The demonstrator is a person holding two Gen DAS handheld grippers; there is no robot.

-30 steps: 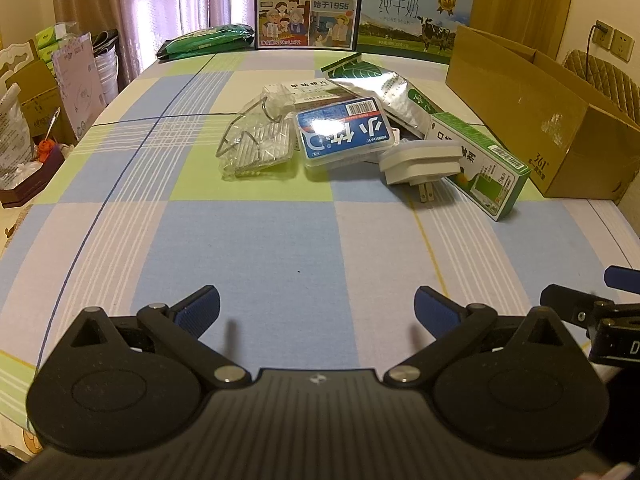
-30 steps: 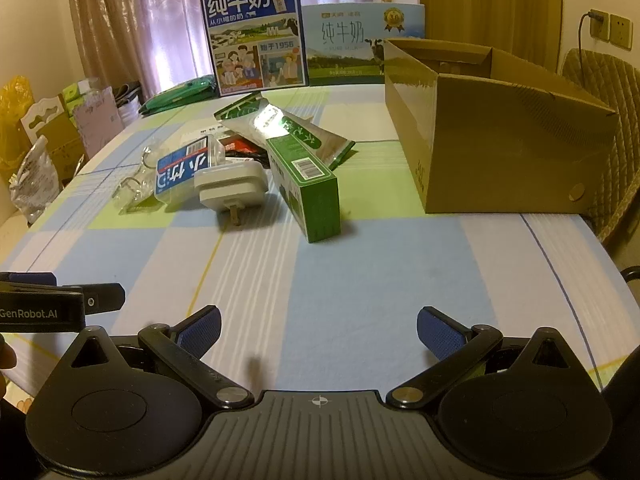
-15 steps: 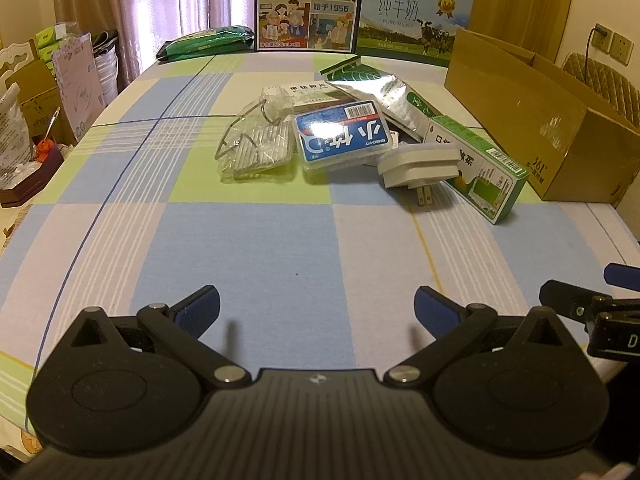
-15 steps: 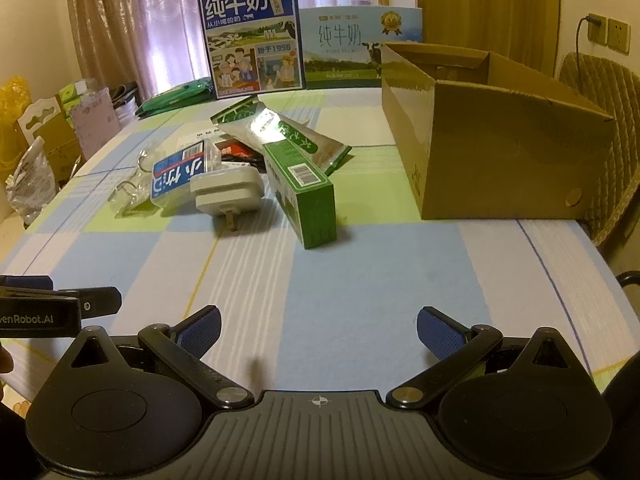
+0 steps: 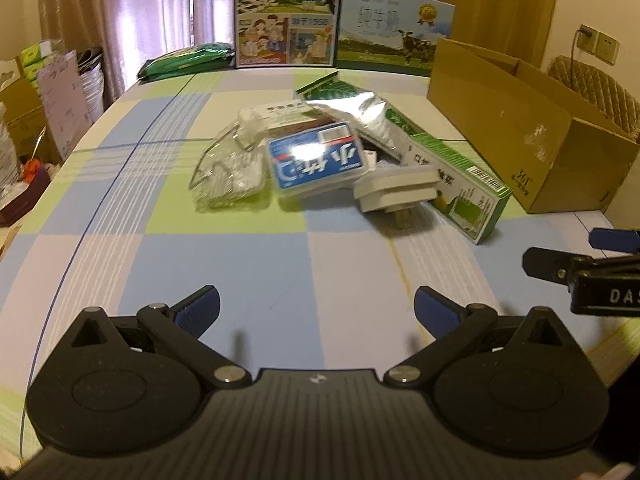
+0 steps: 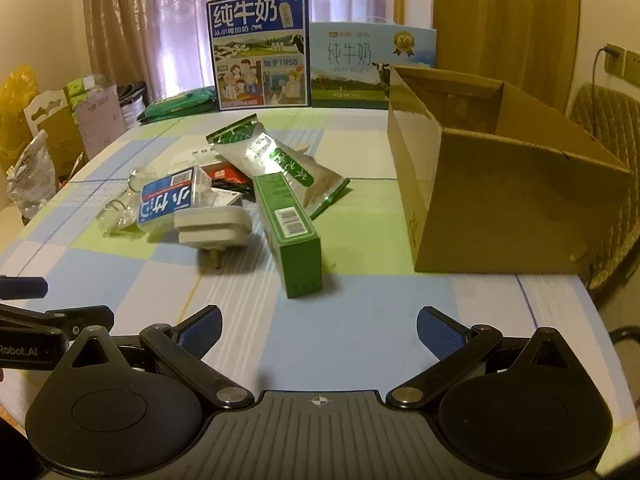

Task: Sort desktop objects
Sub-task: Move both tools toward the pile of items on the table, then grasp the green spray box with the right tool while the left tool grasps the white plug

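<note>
Nothing is sorted yet, as far as I can judge: my left hand-held gripper [image 5: 316,308] and my right hand-held gripper [image 6: 318,326] both hang over bare checked cloth at the near edge of the counter [image 6: 360,320], fingers spread wide and holding nothing. The whole heap lies together mid-counter: a long green cardboard carton with a barcode [image 6: 288,228] nearest me, a white plug adapter [image 6: 212,230] just beside it, a blue-labelled clear plastic case [image 5: 318,160] leaning behind that, a crumpled clear plastic pack with wire clips [image 5: 230,172] to the left, and a silver-and-green foil pouch [image 6: 280,160] at the back. The open brown cardboard box [image 6: 500,184] stands to the right of the heap, and what I can see of its inside looks empty. If that box is the destination, every piece is left to move; the green carton seems the easiest first pick for my right side.
</note>
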